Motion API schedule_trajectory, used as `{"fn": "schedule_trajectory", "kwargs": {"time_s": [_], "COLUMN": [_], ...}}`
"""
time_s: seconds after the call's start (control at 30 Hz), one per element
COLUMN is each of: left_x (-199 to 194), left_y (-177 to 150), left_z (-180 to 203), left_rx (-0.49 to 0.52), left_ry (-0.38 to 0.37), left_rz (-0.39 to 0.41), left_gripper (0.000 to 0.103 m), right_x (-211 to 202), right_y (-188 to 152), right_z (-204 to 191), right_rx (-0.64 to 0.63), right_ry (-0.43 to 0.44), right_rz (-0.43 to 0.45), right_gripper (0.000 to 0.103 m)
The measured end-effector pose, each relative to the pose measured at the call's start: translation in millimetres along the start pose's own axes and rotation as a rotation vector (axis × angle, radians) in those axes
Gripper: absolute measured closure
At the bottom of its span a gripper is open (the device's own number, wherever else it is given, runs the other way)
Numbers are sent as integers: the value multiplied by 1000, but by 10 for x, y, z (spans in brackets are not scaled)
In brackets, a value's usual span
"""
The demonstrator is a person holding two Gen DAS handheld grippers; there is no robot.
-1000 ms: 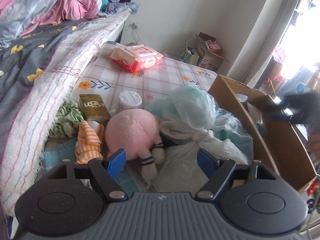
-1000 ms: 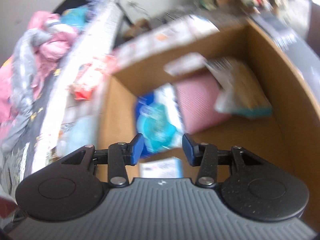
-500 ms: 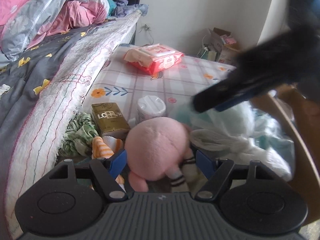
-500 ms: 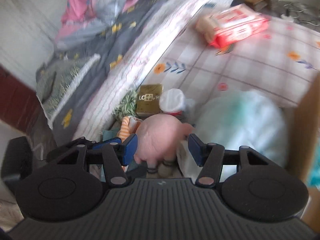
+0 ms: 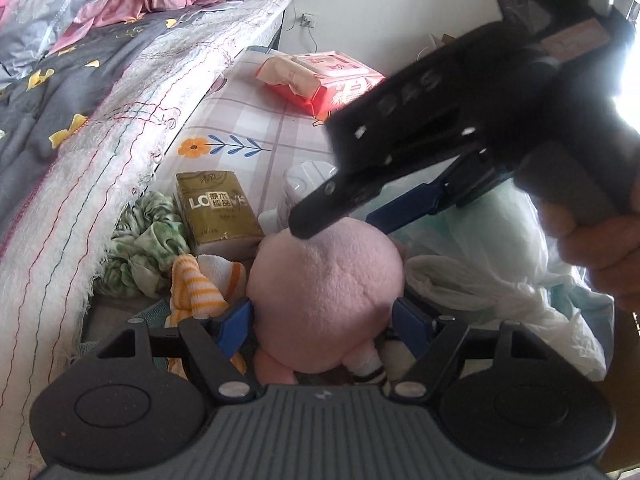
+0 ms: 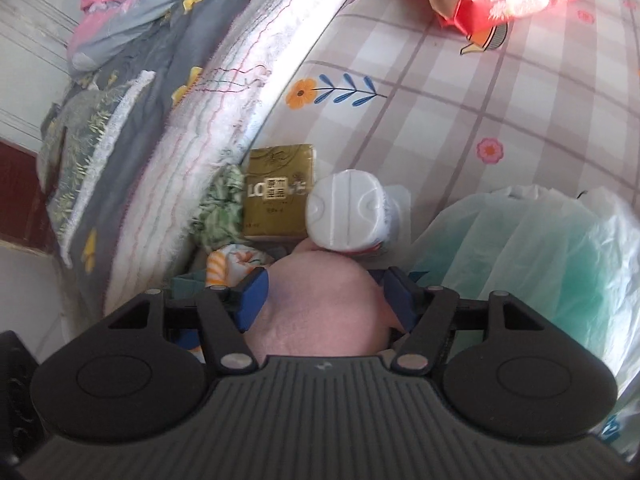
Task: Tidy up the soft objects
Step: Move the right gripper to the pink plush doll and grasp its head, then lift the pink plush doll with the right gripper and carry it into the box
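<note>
On the checked floral mat [image 6: 460, 128] beside the bed, the round pink plush toy [image 5: 324, 280] sits between both grippers. Your left gripper [image 5: 324, 322] brackets it wide; your right gripper [image 6: 328, 300] is opening around it. Closing both risks collision.

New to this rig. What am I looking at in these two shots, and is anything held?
No robot: a person carries a handheld two-finger gripper in each hand, each with a fisheye camera looking along its fingers. The left view shows the left gripper straddling a pink plush toy, with the right gripper reaching in from above. The right view looks down over that toy; its fingers are opening around it. Nearby on the checked mat: gold tissue pack, white bottle, plastic bags. Nothing is lifted yet.
</note>
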State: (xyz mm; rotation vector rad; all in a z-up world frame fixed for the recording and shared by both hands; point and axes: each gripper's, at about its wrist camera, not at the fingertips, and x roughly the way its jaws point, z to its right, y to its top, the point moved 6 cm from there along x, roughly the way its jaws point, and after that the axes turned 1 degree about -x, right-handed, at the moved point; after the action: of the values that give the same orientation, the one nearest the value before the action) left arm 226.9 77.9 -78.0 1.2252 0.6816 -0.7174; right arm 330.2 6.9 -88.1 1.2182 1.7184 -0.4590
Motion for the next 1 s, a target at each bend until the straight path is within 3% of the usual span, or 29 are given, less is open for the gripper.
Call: {"fn": "schedule_trajectory", "kwargs": {"time_s": [0.17, 0.6, 0.67, 0.83, 1.0], "left_x": [-36, -106, -112, -77, -188], "left_y": [-30, -95, -77, -45, 17], "left_z": [-1, 107, 120, 65, -6], "left_rx": [-29, -26, -18, -31, -62], "left_ry": [-7, 33, 30, 32, 9], "left_rz": [-11, -6, 13, 18, 65], "left_gripper": [23, 18, 30, 38, 58], "right_x": [-178, -415, -405, -493, -622], "right_y": [-71, -426, -480, -456, -389], "right_z": [-22, -168, -194, -127, 66], "right_rx": [67, 96, 113, 117, 164], "right_ry": [117, 241, 274, 232, 202], "right_rz": [13, 39, 19, 68, 121], "right_gripper": [37, 36, 37, 37, 37]}}
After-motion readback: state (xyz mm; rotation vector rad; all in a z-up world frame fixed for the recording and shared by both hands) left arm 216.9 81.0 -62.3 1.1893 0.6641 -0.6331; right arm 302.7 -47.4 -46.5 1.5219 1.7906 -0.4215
